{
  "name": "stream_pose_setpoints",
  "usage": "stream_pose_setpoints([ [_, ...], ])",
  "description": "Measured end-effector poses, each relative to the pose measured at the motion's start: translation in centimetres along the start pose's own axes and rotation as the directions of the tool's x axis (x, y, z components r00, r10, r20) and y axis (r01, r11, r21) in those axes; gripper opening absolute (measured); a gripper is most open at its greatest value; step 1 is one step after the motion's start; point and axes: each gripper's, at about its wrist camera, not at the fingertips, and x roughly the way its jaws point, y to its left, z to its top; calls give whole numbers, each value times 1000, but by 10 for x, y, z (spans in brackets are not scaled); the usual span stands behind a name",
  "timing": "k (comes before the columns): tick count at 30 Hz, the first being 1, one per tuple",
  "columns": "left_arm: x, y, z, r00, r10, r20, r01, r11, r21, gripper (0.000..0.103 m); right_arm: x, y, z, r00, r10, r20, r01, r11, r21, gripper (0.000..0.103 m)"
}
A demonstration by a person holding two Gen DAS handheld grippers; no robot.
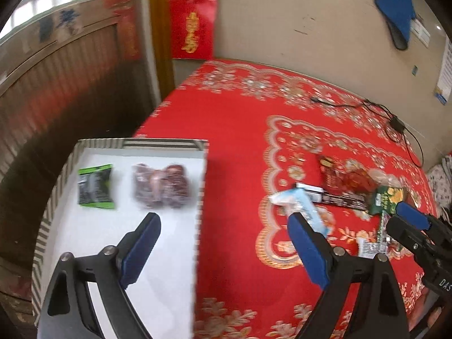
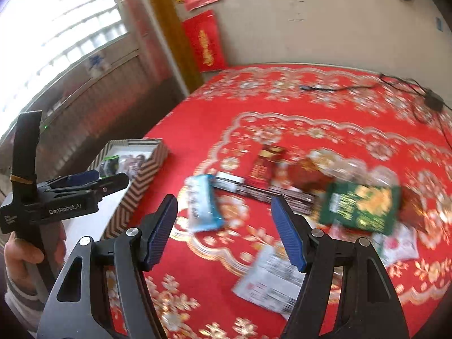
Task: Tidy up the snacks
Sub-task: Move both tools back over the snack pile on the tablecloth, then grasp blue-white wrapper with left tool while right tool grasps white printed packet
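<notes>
Left wrist view: my left claw (image 1: 223, 227) is spread wide with nothing between its blue pads, hanging over the right wall of the box (image 1: 201, 186).
Snacks in the box: a green-and-black packet (image 1: 96, 187) and a dark red packet (image 1: 161, 185) lie side by side on the white floor, ahead of my left finger (image 1: 141, 250).
Light blue packet (image 1: 301, 207): on the red cloth of the worktop (image 1: 234, 130), just behind my left claw's right fingertip.
Right wrist view: my right claw (image 2: 224, 207) stands open and empty above the cloth.
Snack pile: the light blue packet lies ahead between my fingers, nearer the left one; a dark green packet (image 2: 360, 210) lies just right of the right fingertip; a black bar (image 2: 265, 190) and a red-brown packet (image 2: 264, 166) lie beyond.
White packet (image 2: 271, 284): flat on the cloth, under my right finger.
Box: at the left, well apart from the pile.
Hand (image 2: 21, 254): grips the left claw's handle at the left edge.
Cable (image 2: 339, 88): along the far edge of the worktop.
</notes>
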Motion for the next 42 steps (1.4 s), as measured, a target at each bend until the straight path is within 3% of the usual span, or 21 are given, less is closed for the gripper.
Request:
stream_pose_setpoints([
  [10,29,-49,1,995,-40,-88,46,996,71,93,-17,-36,-20,1000,-28,-13,28,999,44,70],
  [15,44,-56,-1,986,-87,-141,90,996,11,93,-14,-42,-23,999,-28,-38,29,999,29,71],
  [22,60,-70,-1,982,-82,-169,83,997,-1,93,-10,-45,-34,996,-37,-86,40,999,31,71],
  [26,64,-78,-4,979,-80,-186,84,996,18,93,-3,-37,-36,993,7,-122,-16,997,-72,71],
  [28,63,-77,-4,980,-78,-186,83,996,20,93,1,-27,-35,985,18,-169,-55,975,-214,71],
  [32,62,-76,-1,980,-72,-185,75,997,9,93,6,-15,-34,974,-52,-222,-51,899,-436,71],
  [35,62,-77,1,981,-61,-182,64,998,10,93,10,-17,-35,951,-20,-308,-144,854,-500,71],
  [42,66,-83,0,978,-53,-204,53,999,-3,93,27,-21,-40,910,-24,-413,-238,787,-570,71],
])
